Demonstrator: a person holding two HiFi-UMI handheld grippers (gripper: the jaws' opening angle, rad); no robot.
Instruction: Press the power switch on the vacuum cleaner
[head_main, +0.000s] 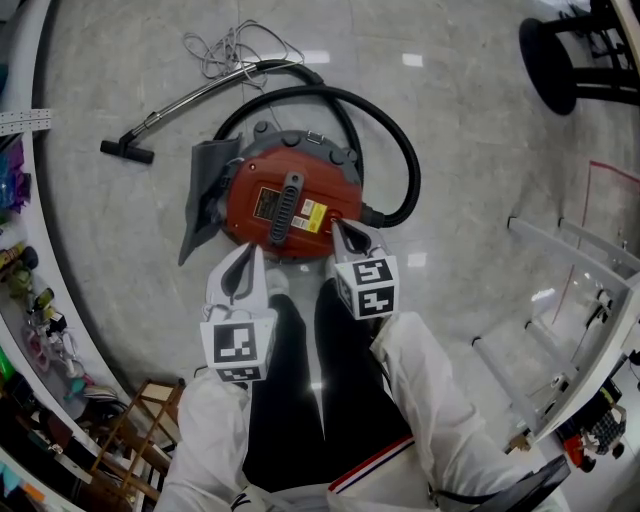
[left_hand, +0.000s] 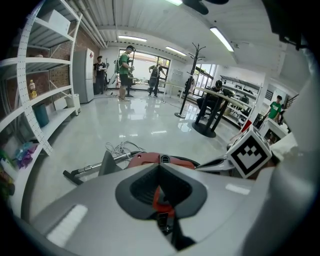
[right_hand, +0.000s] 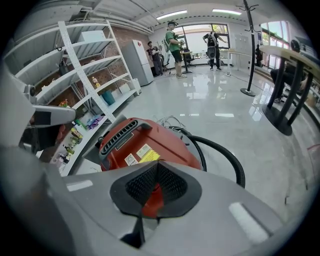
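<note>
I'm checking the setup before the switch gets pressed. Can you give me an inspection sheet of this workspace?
Surface: glossy pale stone floor, reflecting lights.
Job's things: red canister vacuum cleaner with black handle; power switch not identifiable.
Clutter: grey sheet against the vacuum's shelving side.
Grippers: left gripper and right gripper, jaws together, empty, at the vacuum's near side.
Cables: black hose looping round the vacuum; metal wand; tangled grey cord beyond.
Surroundings: white shelving, black stool, people far off.
</note>
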